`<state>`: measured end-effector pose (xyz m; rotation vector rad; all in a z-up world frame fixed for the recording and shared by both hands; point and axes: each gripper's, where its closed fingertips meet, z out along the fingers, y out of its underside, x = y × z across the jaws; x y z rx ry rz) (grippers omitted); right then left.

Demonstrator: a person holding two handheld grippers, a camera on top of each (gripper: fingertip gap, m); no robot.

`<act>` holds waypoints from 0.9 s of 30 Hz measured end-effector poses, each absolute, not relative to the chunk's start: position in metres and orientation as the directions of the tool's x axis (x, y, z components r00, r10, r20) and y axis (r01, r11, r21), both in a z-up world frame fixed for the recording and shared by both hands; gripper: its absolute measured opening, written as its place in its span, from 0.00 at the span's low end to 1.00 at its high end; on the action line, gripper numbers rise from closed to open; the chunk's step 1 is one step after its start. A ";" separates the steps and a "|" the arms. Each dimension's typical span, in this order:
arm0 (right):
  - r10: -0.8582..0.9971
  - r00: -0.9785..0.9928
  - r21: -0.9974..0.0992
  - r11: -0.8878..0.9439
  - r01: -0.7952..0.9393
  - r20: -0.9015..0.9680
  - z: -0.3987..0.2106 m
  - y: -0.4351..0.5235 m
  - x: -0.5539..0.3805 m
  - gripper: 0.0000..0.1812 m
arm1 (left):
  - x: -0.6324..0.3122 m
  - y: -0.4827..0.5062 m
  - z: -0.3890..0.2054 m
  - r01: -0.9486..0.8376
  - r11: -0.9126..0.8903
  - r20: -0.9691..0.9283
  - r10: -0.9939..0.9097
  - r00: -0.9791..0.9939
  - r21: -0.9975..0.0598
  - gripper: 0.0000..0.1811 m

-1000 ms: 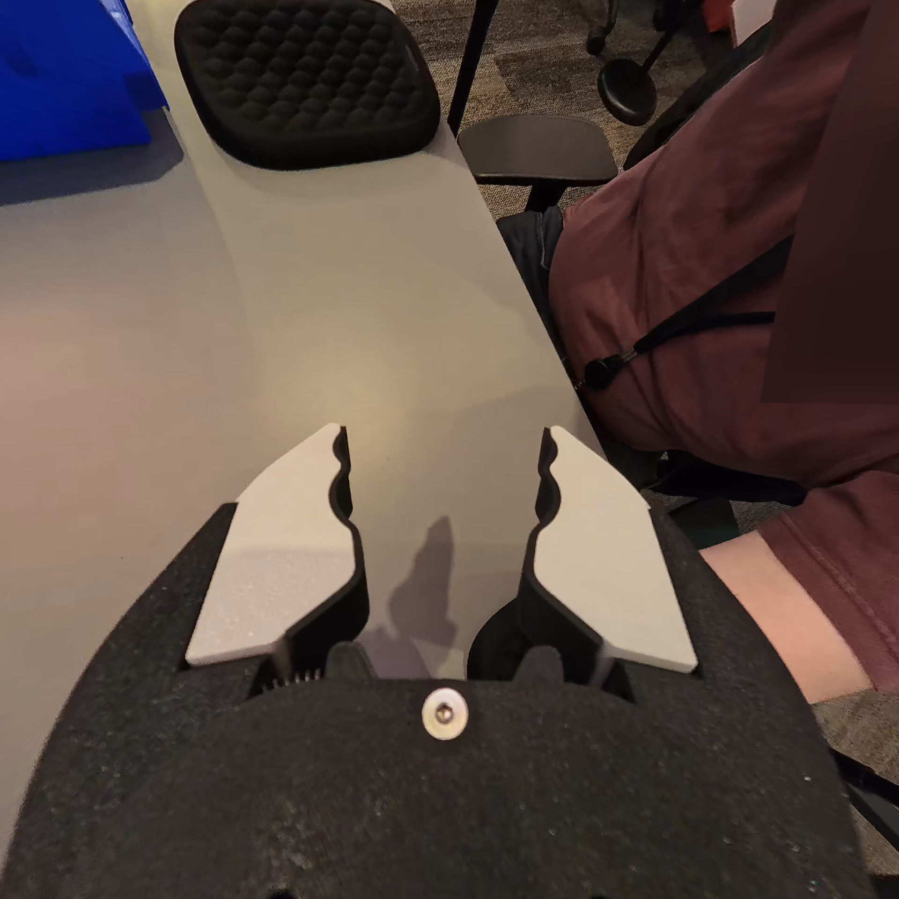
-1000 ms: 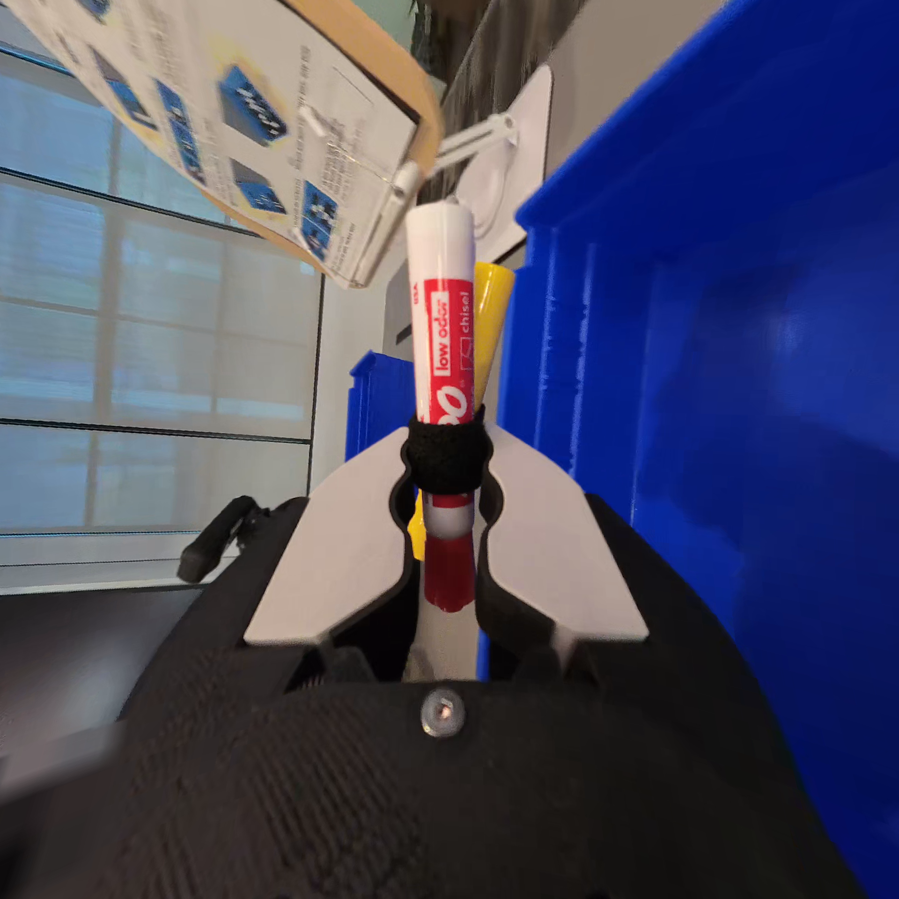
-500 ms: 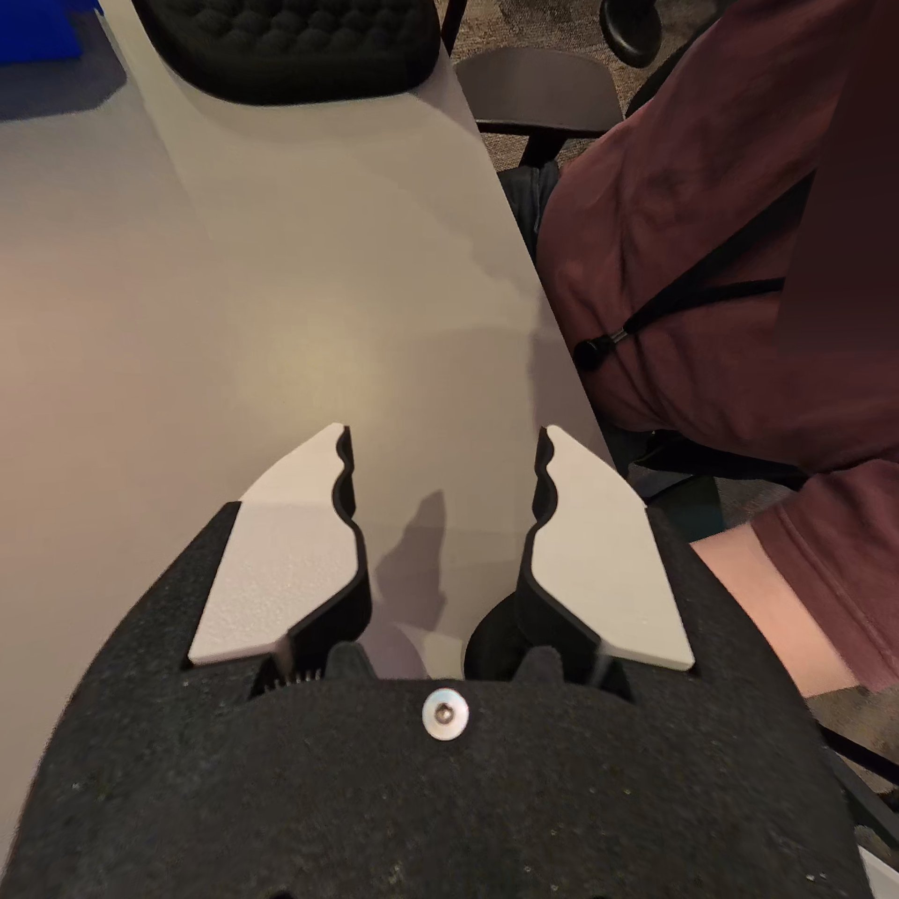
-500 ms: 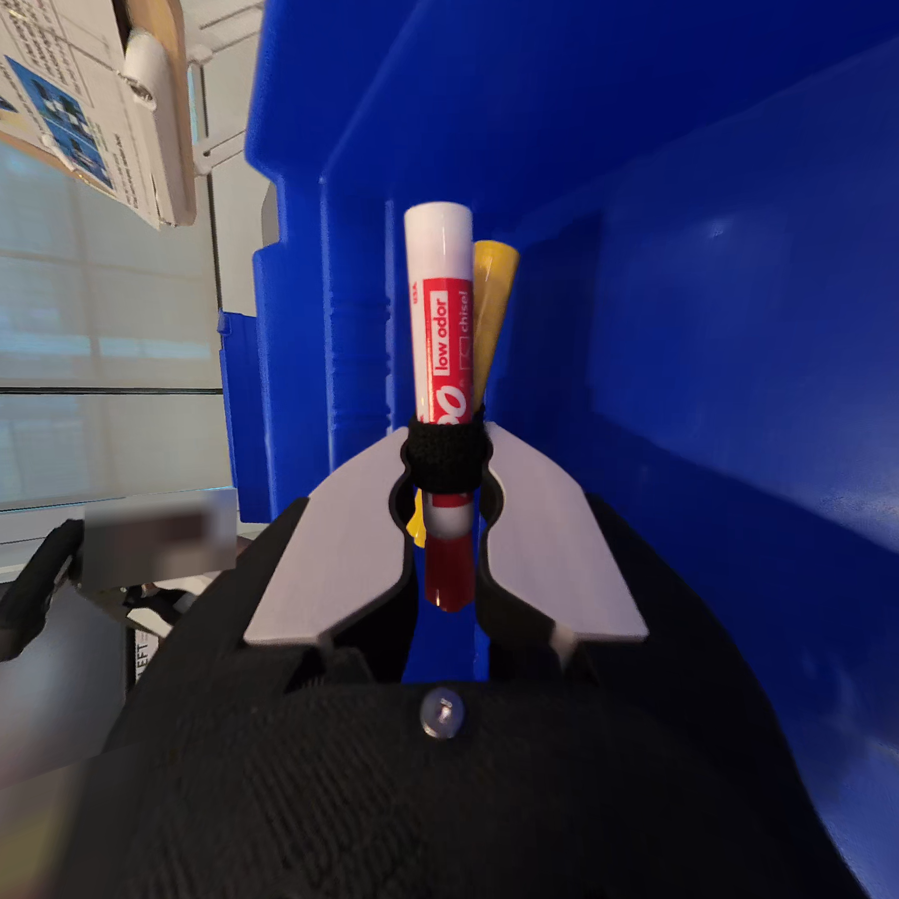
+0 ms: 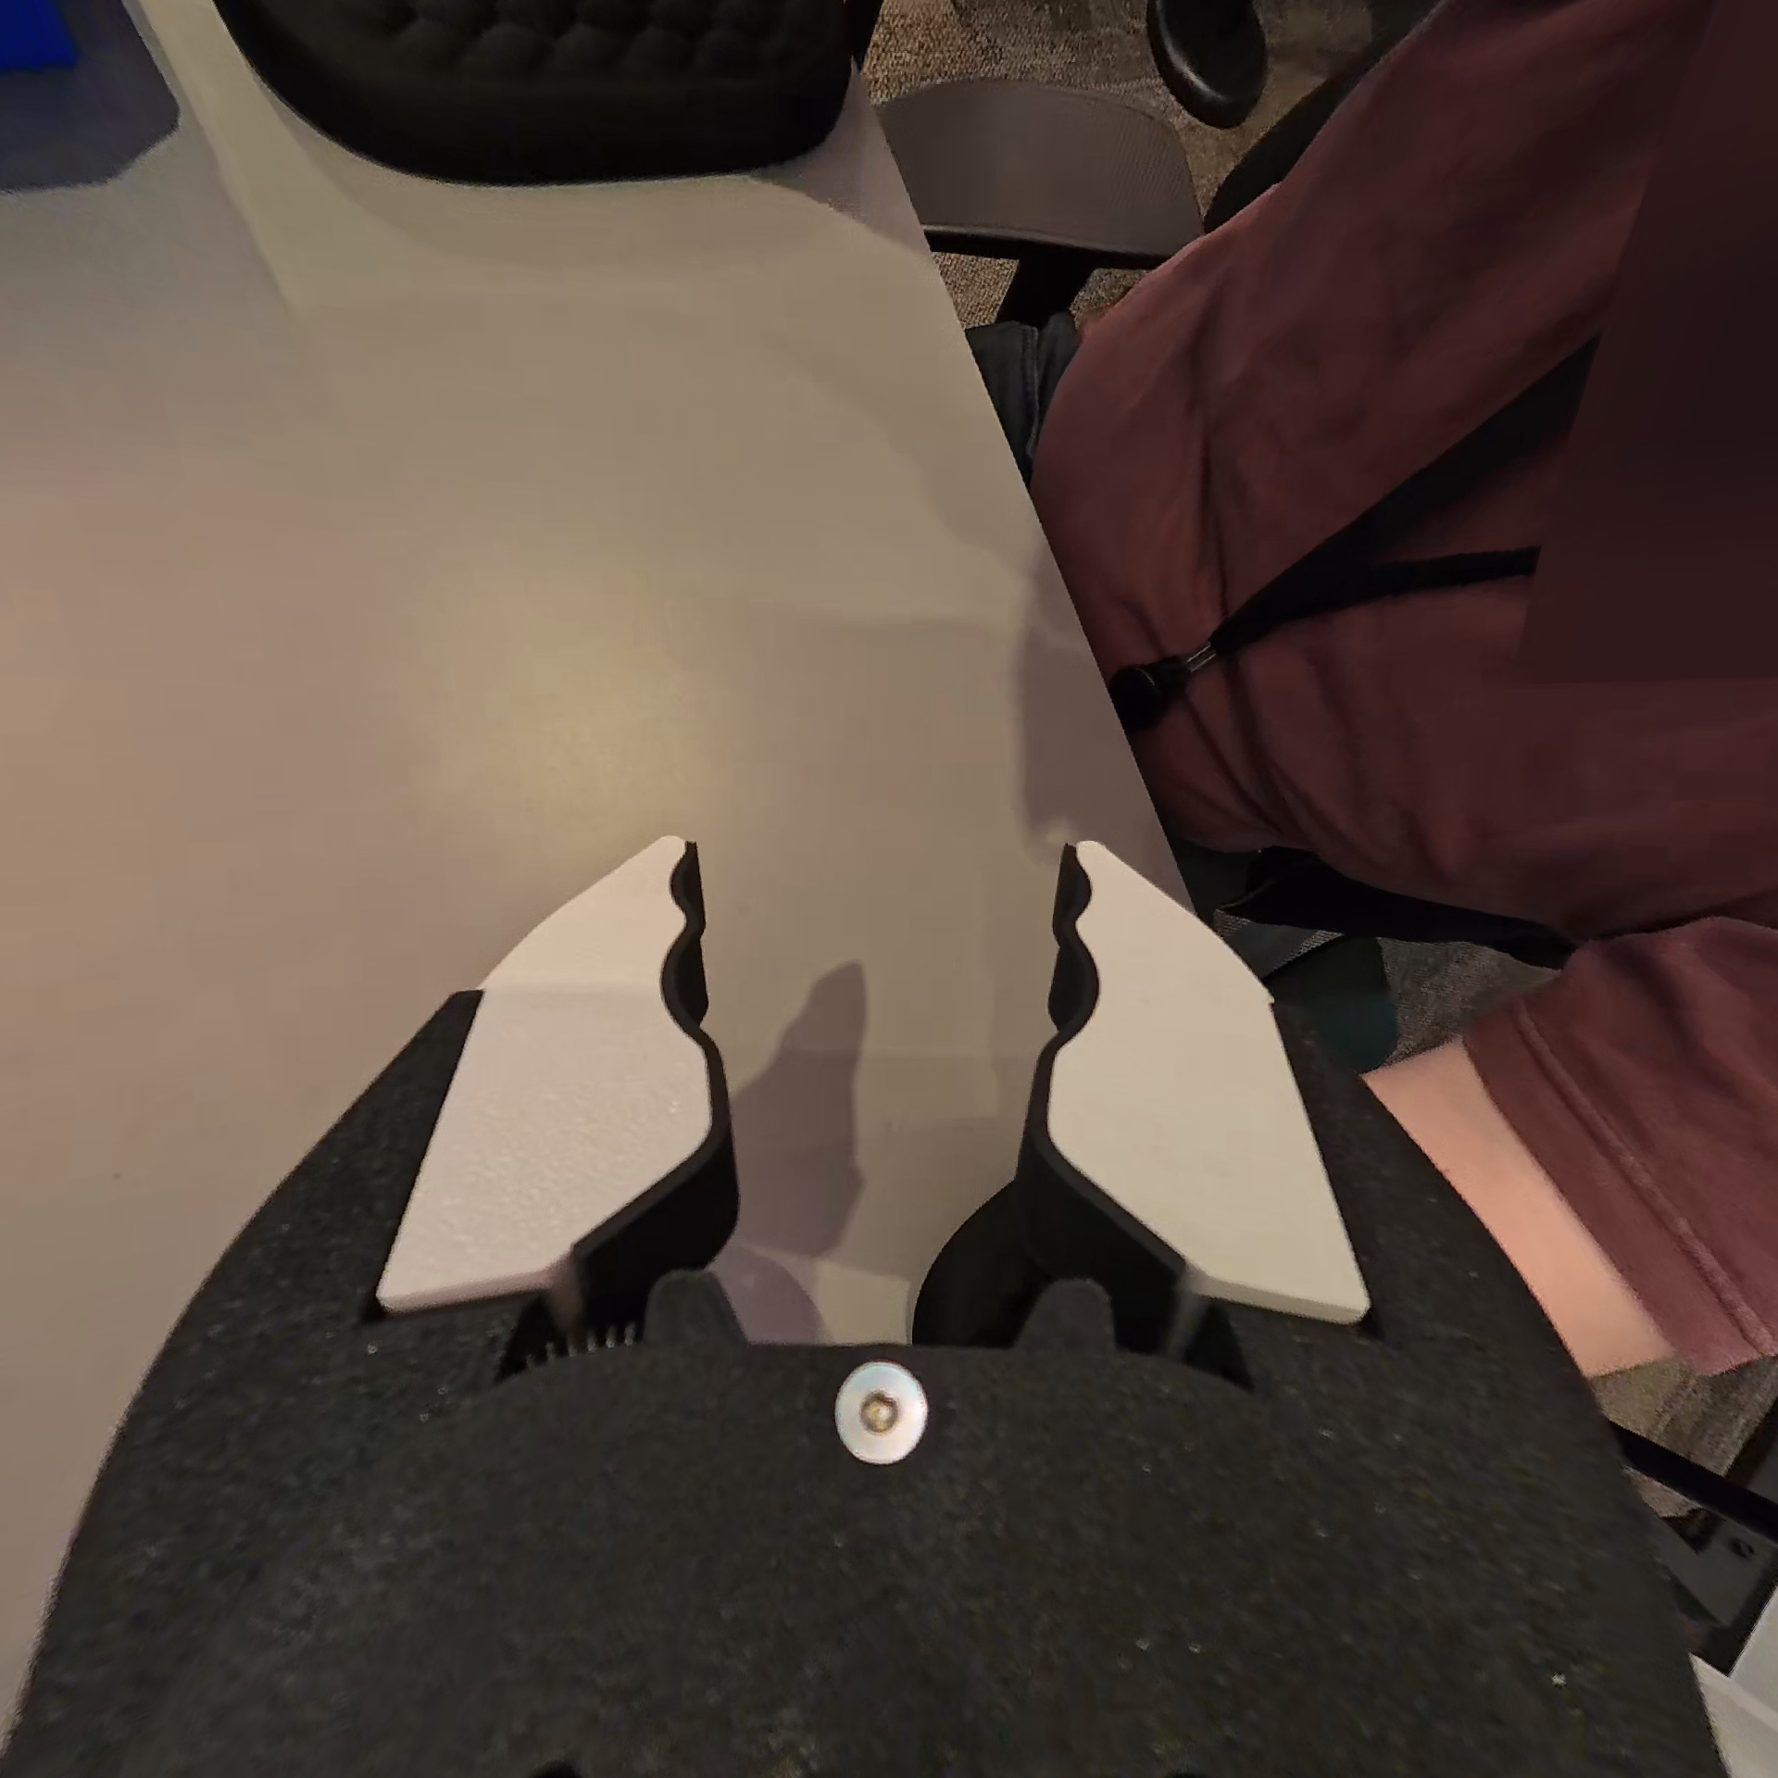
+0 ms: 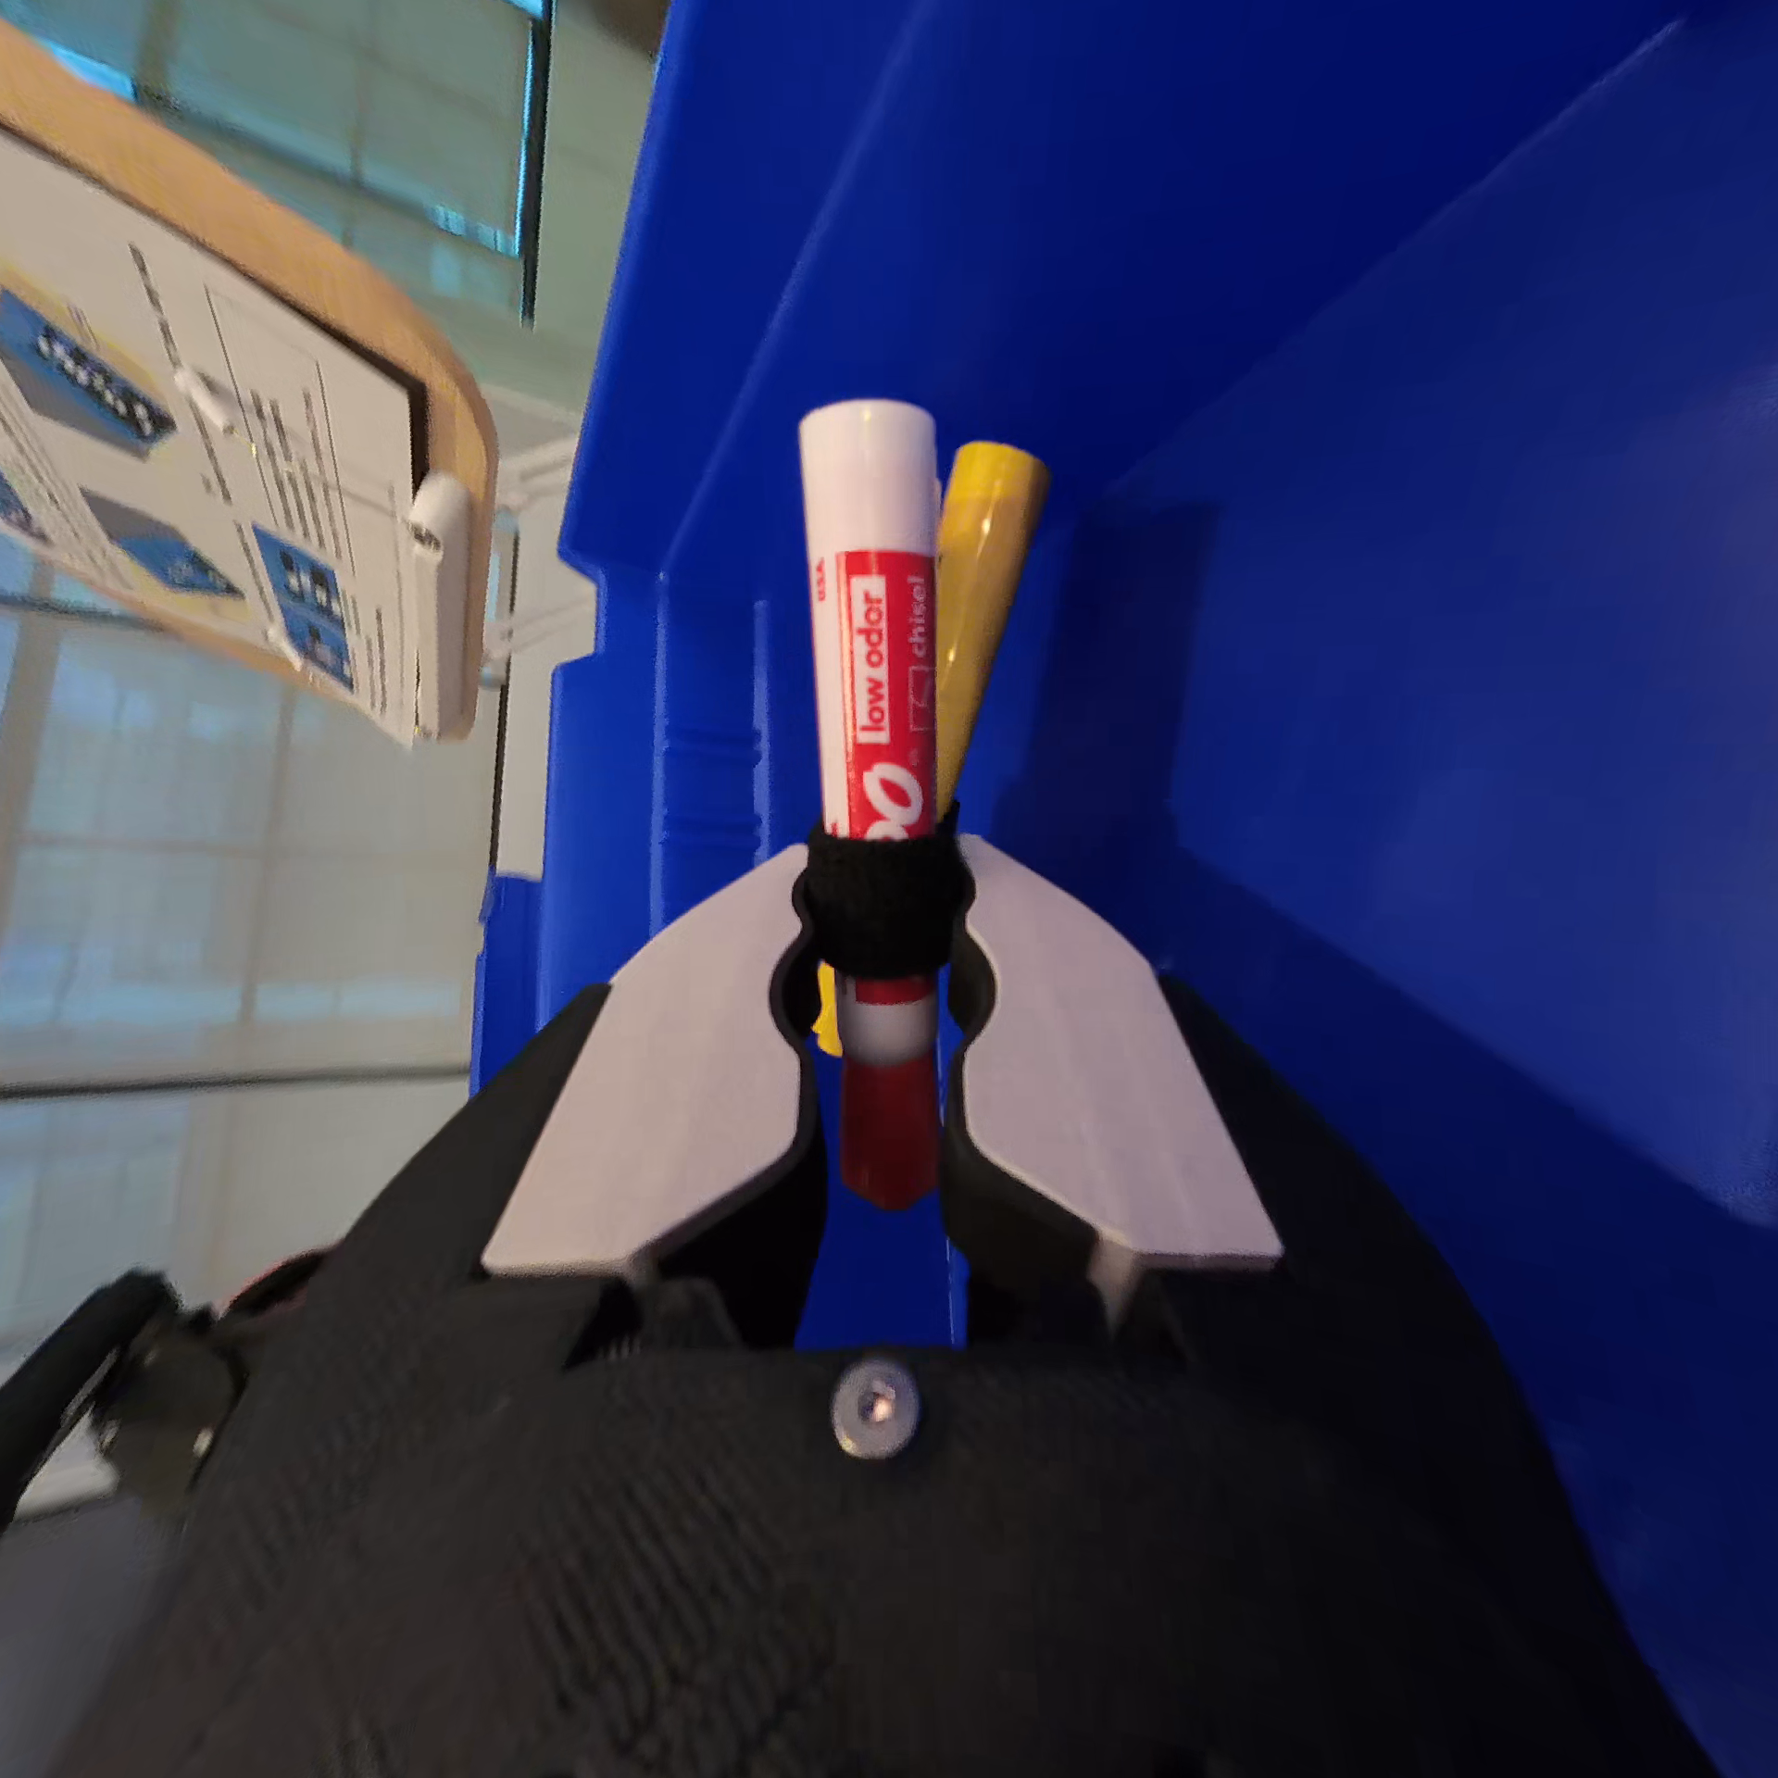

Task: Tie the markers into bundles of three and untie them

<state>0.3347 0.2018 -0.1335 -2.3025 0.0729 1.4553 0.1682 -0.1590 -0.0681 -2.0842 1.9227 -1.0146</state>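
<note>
The right gripper (image 6: 880, 900) clamps a strapped marker bundle (image 6: 876, 731) beside the blue bin (image 6: 1347, 577), likely to drop in; left gripper (image 5: 877, 880) gapes empty over the counter (image 5: 481, 577).

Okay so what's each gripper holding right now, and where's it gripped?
The right gripper holds the marker bundle by its black strap. The left gripper is open, holding nothing.

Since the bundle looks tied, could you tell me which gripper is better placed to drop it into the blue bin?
Right, probably: the right gripper already clamps the strapped marker bundle beside the blue bin. The left gripper is open over bare table.
</note>
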 end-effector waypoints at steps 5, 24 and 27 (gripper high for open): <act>0.093 0.509 -0.370 -0.797 -0.478 -0.856 -0.135 0.208 0.351 0.13 | 0.172 -0.165 -0.064 -0.832 -0.153 0.372 -0.926 -0.068 -0.534 0.39; -0.142 0.358 -0.230 -0.540 -0.809 -0.923 -0.102 0.224 0.356 0.13 | 0.162 -0.168 -0.044 -0.773 -0.142 0.330 -0.940 -0.092 -0.619 0.38; -0.213 0.355 -0.232 -0.449 -0.863 -0.910 -0.100 0.224 0.359 0.13 | 0.163 -0.169 -0.042 -0.765 -0.140 0.332 -0.938 -0.101 -0.629 0.38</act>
